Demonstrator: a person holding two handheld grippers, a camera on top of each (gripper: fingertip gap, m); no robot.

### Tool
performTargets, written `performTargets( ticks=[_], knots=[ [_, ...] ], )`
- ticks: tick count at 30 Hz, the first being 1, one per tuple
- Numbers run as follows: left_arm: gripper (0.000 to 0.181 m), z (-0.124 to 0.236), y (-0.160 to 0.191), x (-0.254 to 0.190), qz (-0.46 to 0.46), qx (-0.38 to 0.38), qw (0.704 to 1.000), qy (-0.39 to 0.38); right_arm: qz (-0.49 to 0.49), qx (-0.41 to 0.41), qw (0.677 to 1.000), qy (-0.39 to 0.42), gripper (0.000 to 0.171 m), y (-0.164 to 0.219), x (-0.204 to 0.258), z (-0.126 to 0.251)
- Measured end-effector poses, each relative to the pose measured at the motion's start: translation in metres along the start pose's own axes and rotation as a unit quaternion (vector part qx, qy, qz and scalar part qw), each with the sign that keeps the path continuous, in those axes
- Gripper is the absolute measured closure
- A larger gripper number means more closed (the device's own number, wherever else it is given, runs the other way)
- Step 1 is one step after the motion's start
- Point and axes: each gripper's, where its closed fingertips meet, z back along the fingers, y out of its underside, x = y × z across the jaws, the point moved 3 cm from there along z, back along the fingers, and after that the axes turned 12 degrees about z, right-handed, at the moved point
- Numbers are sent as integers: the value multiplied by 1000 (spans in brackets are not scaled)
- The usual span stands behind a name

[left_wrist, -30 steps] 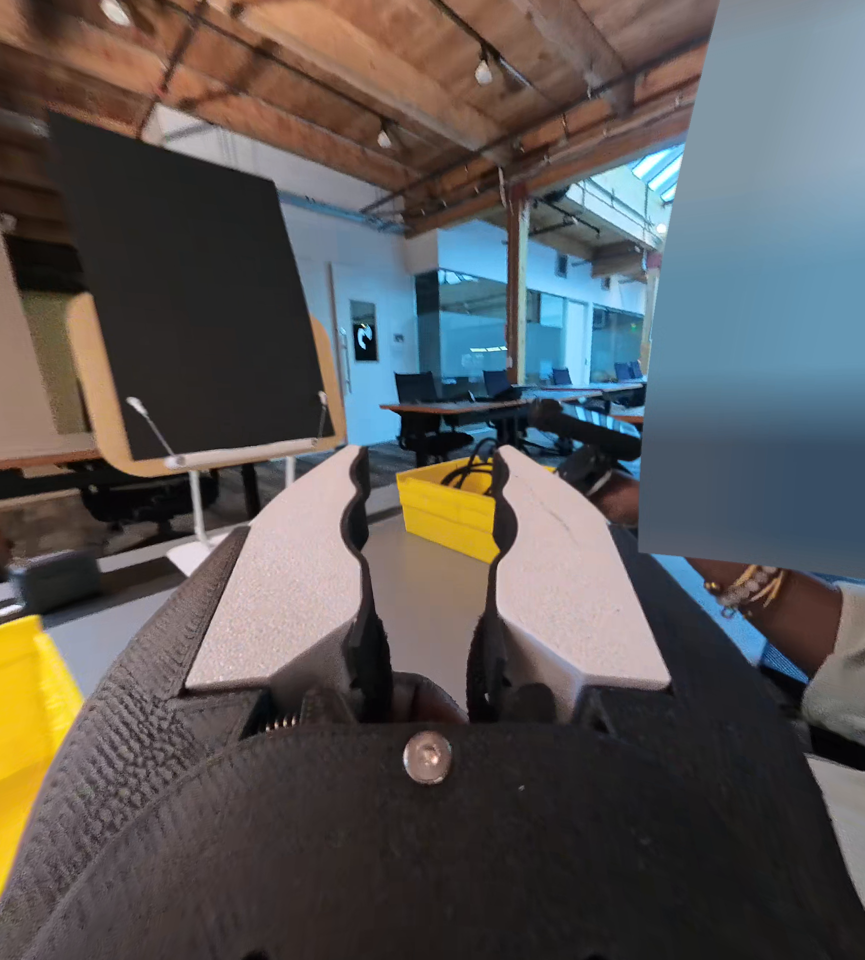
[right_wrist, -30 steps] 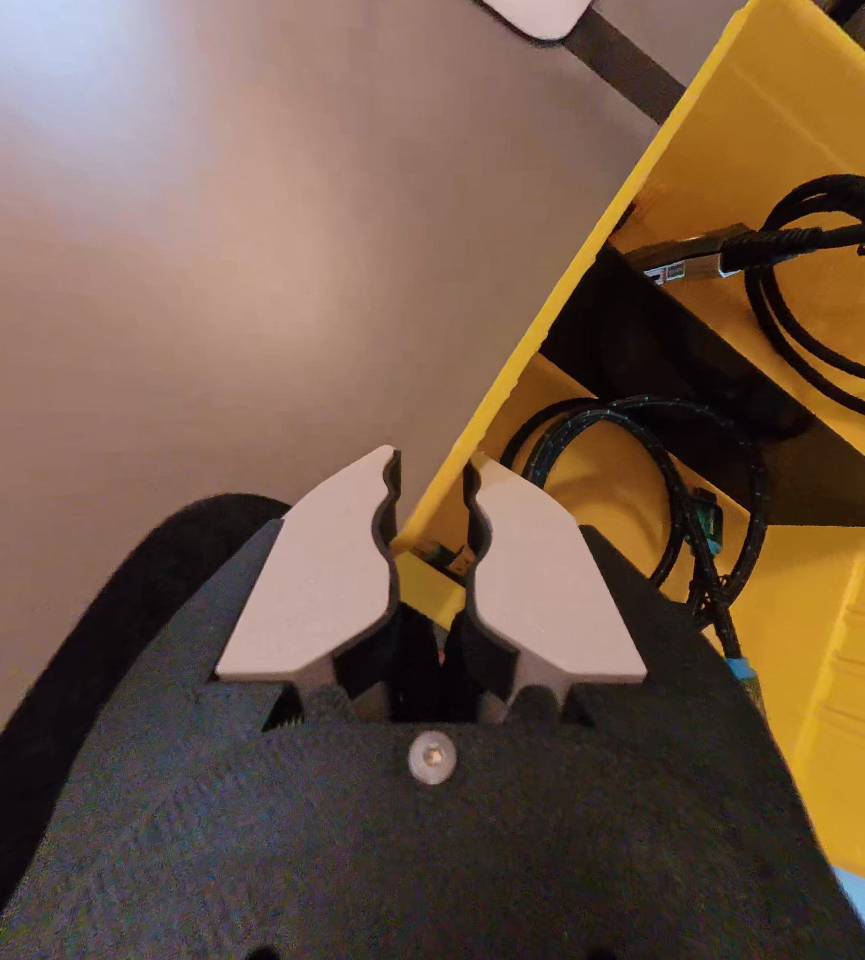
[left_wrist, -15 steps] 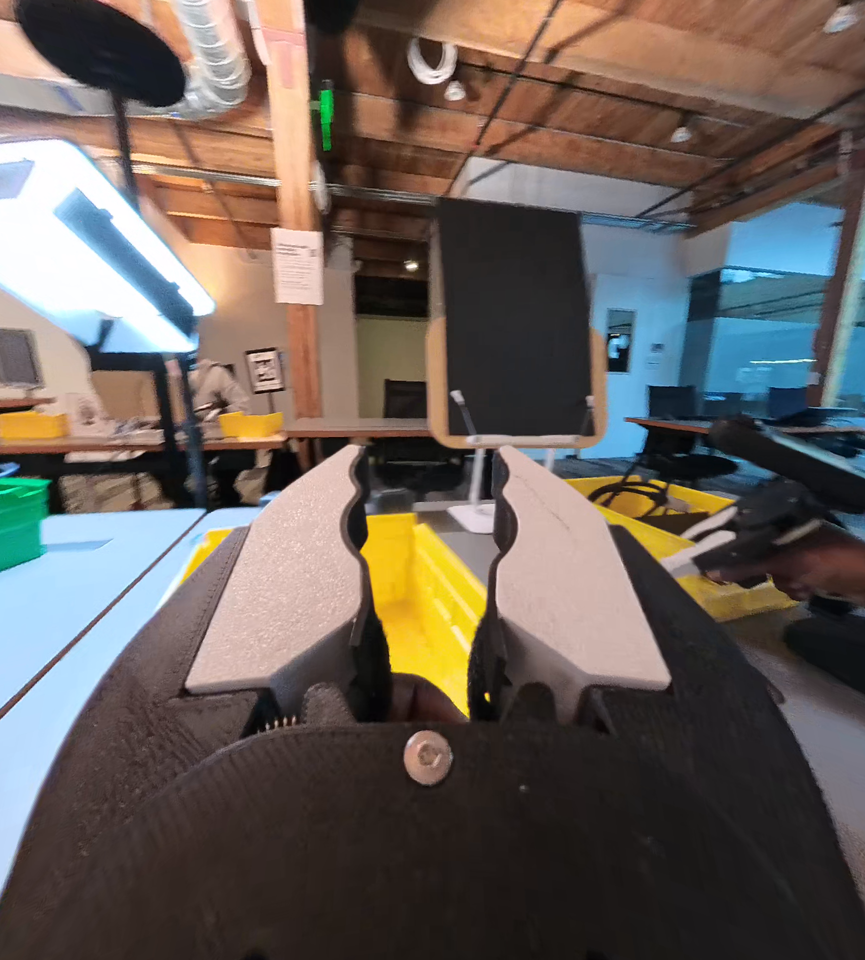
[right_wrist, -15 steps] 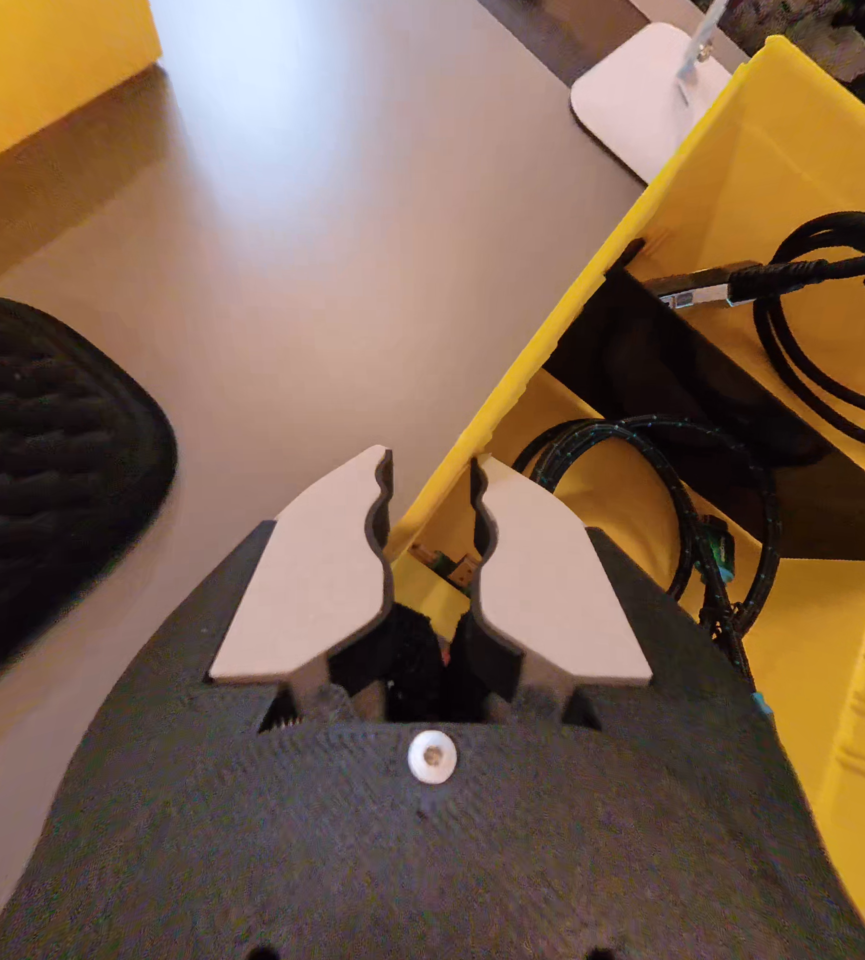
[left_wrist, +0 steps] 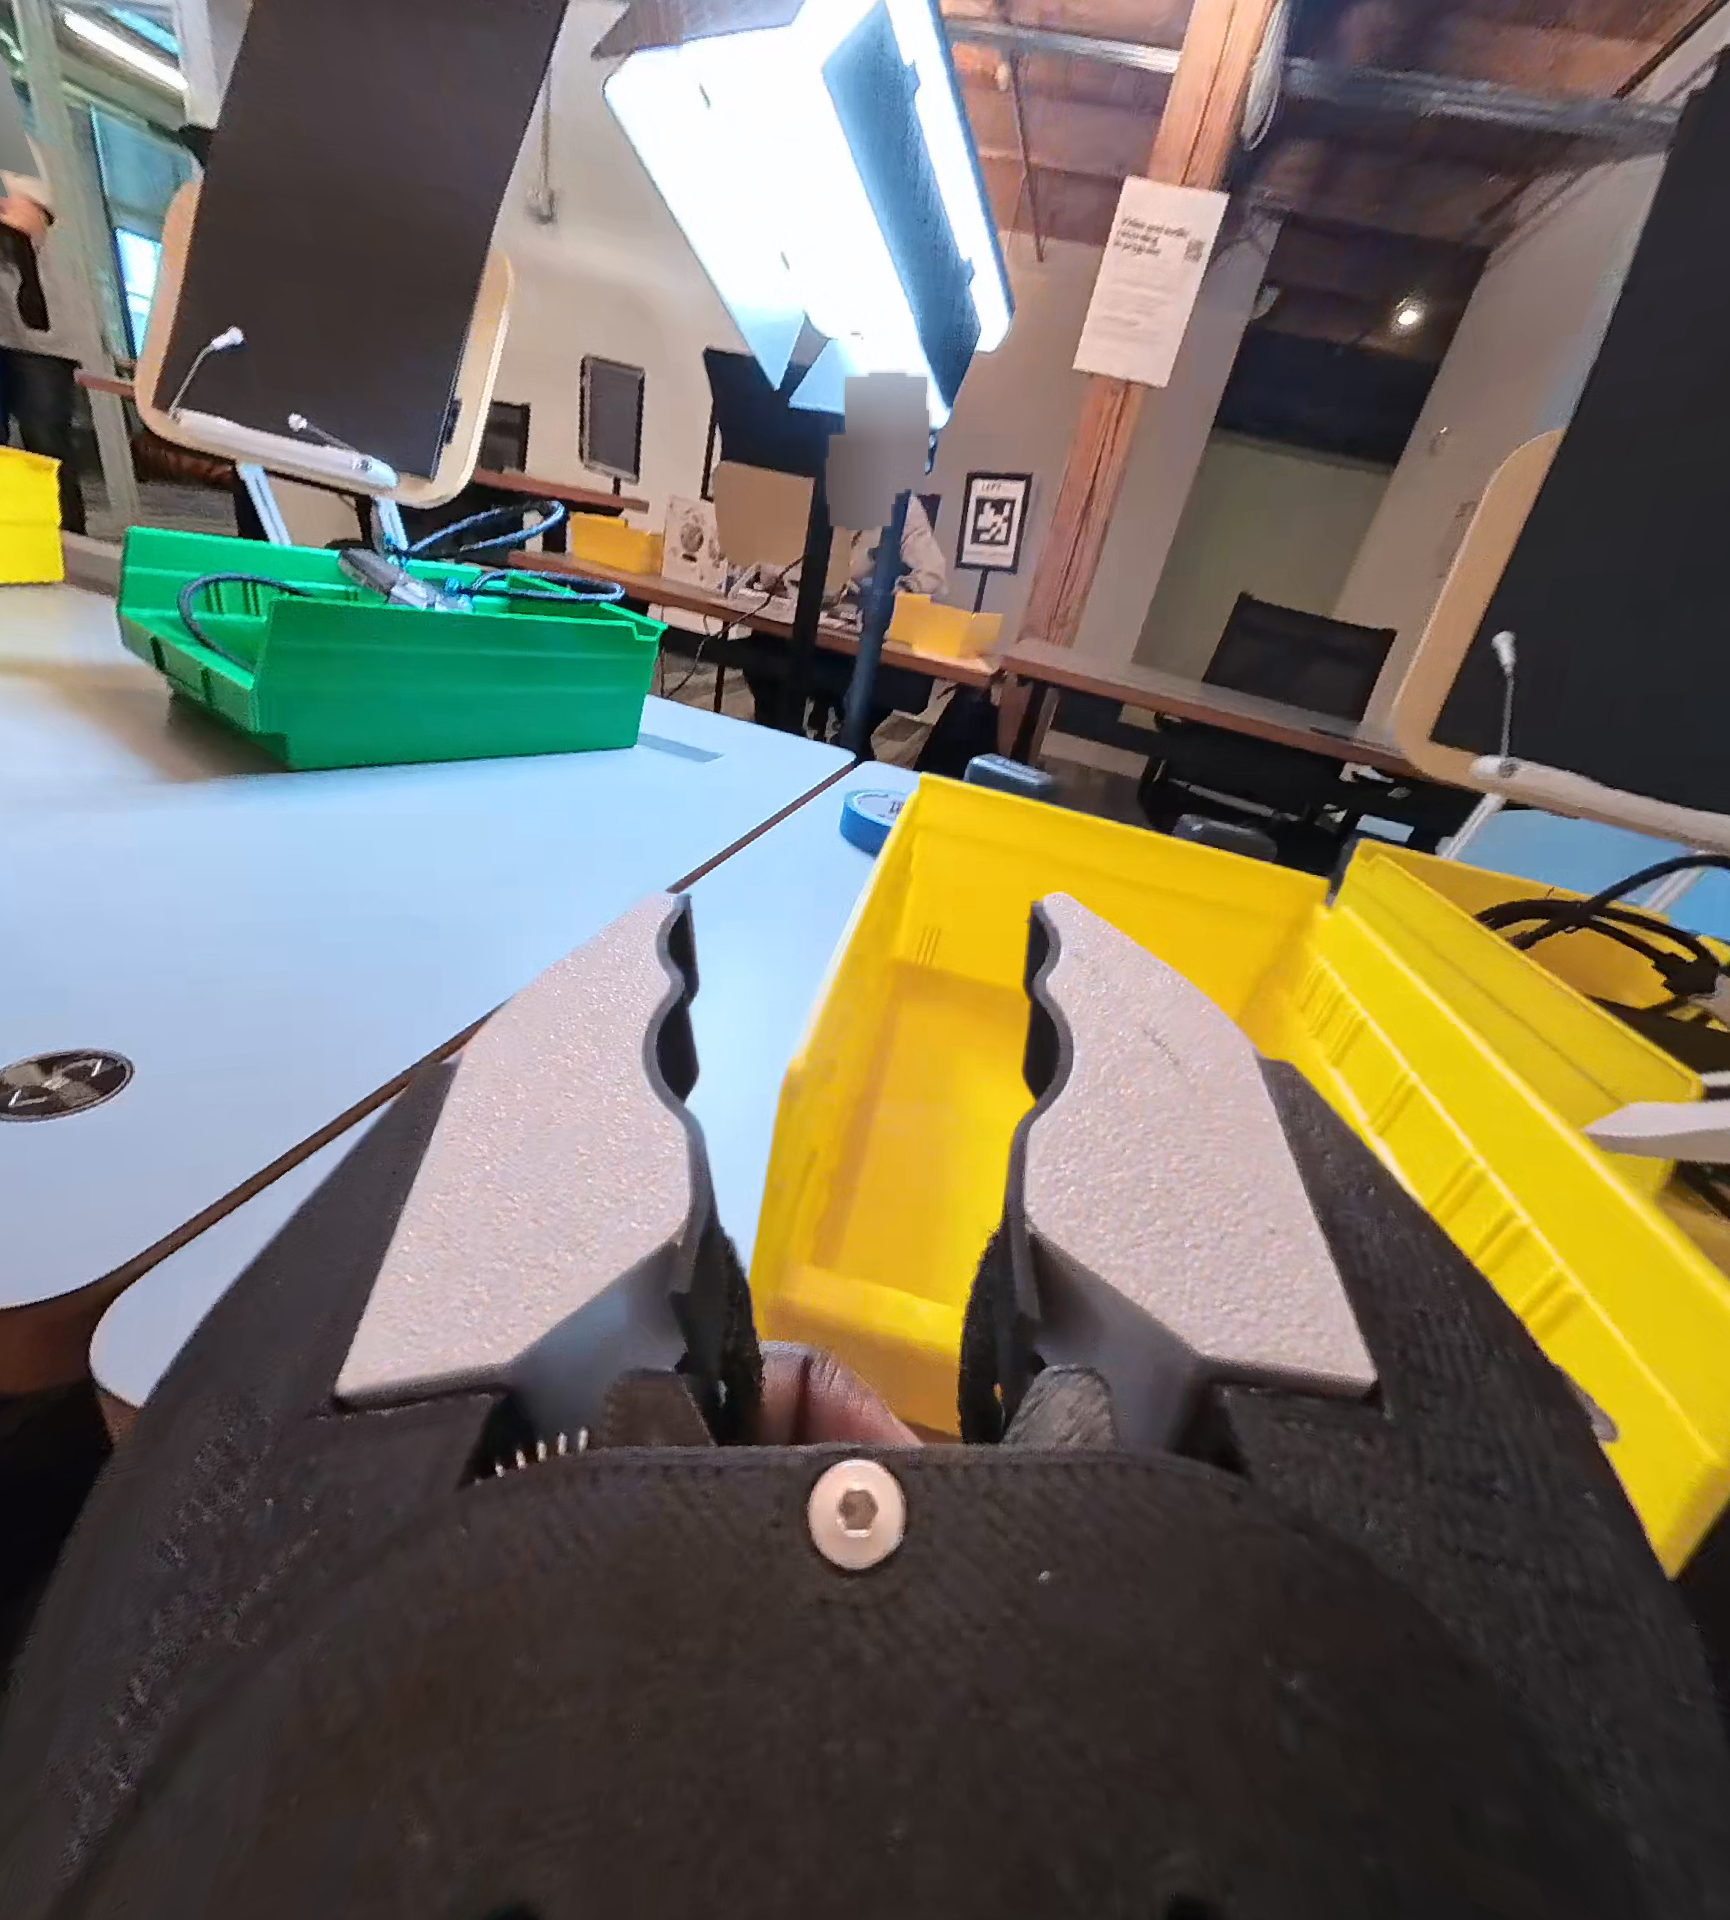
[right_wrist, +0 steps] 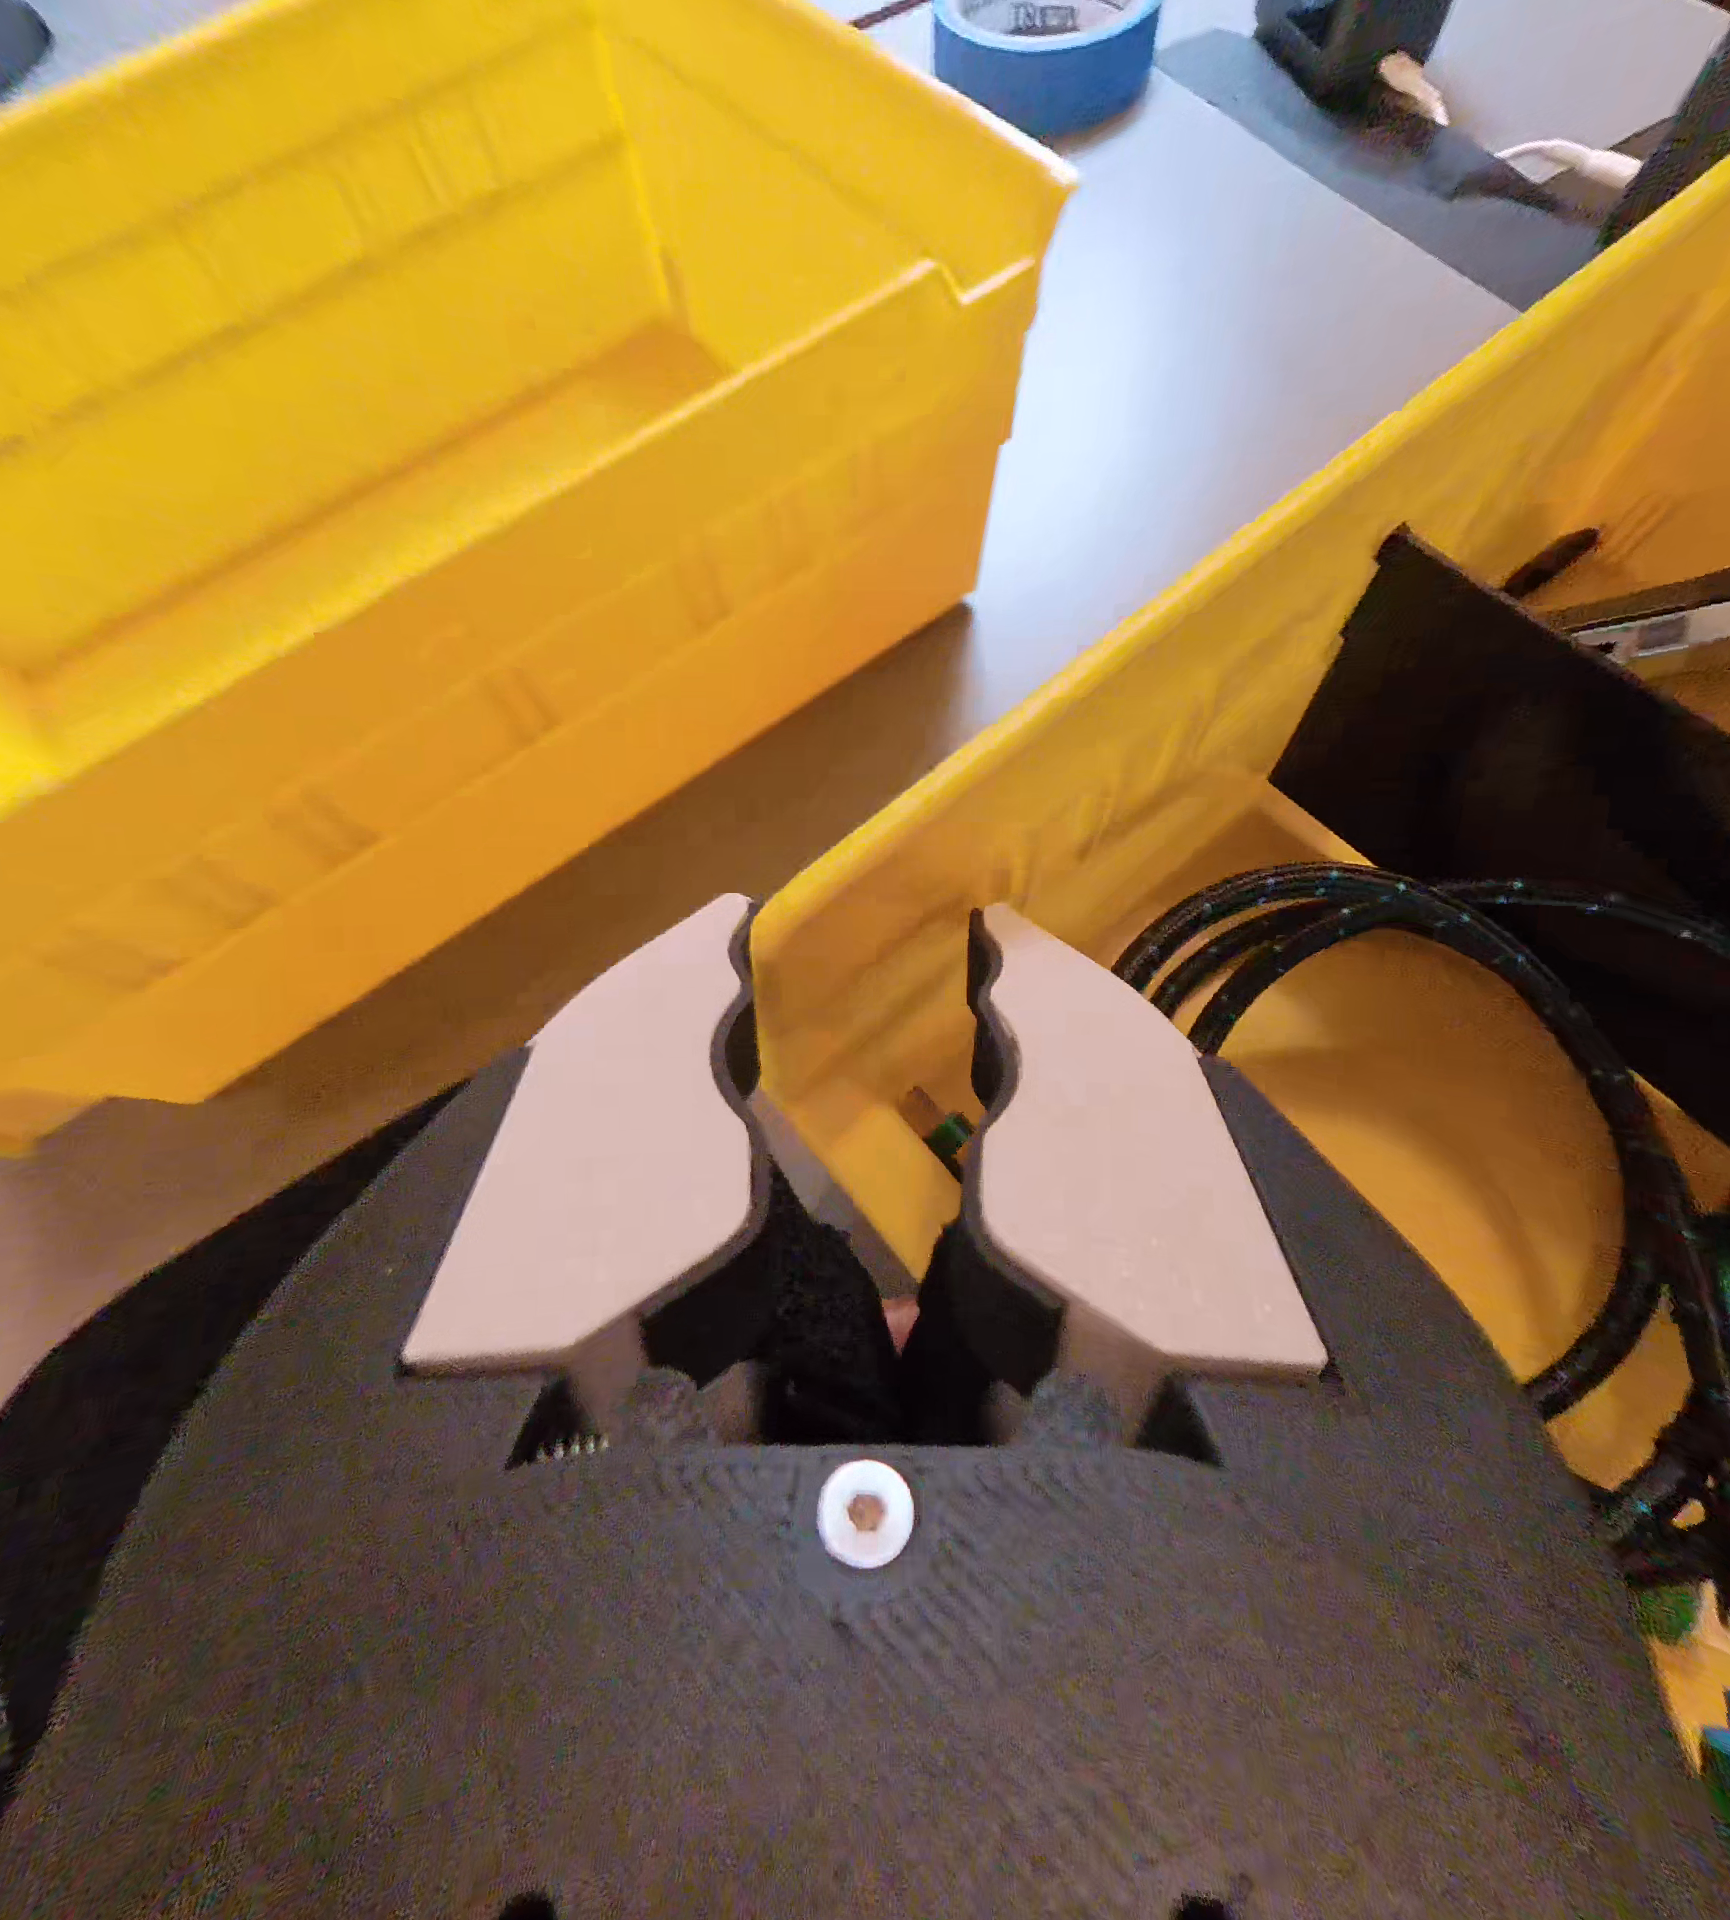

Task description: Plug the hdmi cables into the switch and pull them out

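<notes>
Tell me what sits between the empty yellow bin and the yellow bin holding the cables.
In the right wrist view, only a bare strip of grey table separates the empty yellow bin from the cable bin.

An open-topped yellow plastic bin (right_wrist: 487,436) stood on the smooth grey table (right_wrist: 1204,343), with a second yellow plastic bin (right_wrist: 1204,665) just to its right. In that second bin, a coiled black braided cable (right_wrist: 1526,997) lay before a flat black divider panel (right_wrist: 1567,758). A blue tape roll (right_wrist: 1048,52) sat behind the first bin. A green plastic bin (left_wrist: 393,665) sat far left on the neighbouring pale table (left_wrist: 217,883).
</notes>
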Motion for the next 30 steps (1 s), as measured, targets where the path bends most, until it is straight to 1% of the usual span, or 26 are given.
performTargets(
  ticks=[3, 6, 7, 9, 12, 14, 15, 16, 17, 18, 19, 20, 21, 22, 24, 26, 28, 29, 30],
  knots=[
    [118, -5, 9, 7, -7, 16, 1000, -18, 9, -13, 1000, -6, 132, -8, 6, -10],
    [112, -13, 20, 14, -18, 35, 999, -36, 22, -37, 999, -7, 133, -8, 9, -8],
    [111, -15, 23, 17, -22, 38, 998, -41, 18, -59, 998, -9, 135, -9, 11, -4],
    [109, -19, 31, 21, -26, 46, 997, -48, 1, -130, 991, -26, 133, -20, 17, 13],
    [108, -26, 44, 25, -15, 67, 997, -40, -19, -242, 967, -83, 115, -39, 39, 43],
    [111, -31, 54, 19, 7, 83, 997, 0, -34, -283, 951, -118, 103, -42, 58, 53],
    [119, -32, 59, 11, 16, 99, 994, 37, -39, -285, 948, -138, 99, -40, 70, 53],
    [122, -31, 61, 5, 25, 111, 992, 53, -39, -274, 948, -158, 93, -35, 84, 50],
    [140, -27, 63, 3, 24, 136, 989, 56, -34, -253, 951, -172, 88, -29, 97, 46],
    [151, -22, 68, -1, 21, 178, 981, 68, -23, -231, 956, -177, 85, -22, 107, 41],
    [151, -16, 71, -7, 21, 213, 973, 82, -6, -212, 962, -172, 81, -16, 115, 38],
    [150, -12, 72, -11, 16, 228, 969, 91, 16, -195, 968, -160, 77, -10, 121, 35],
    [144, -12, 69, -12, 7, 219, 972, 85, 38, -177, 974, -139, 73, -4, 123, 32],
    [136, -16, 64, -10, -1, 193, 979, 71, 56, -163, 978, -118, 71, -1, 124, 30],
    [127, -24, 62, -10, -6, 150, 986, 67, 78, -147, 982, -88, 73, 1, 127, 27],
    [124, -31, 73, -12, -7, 167, 983, 75, 108, -123, 985, -55, 79, 2, 129, 21],
    [125, -36, 87, -5, -29, 204, 978, 42, 140, -99, 985, -31, 90, 1, 131, 13],
    [132, -37, 93, -5, -47, 225, 973, 35, 151, -90, 984, -20, 103, 0, 131, 9],
    [153, -37, 93, -9, -57, 229, 971, 45, 162, -83, 983, -10, 119, -1, 130, 6]
  ],
)
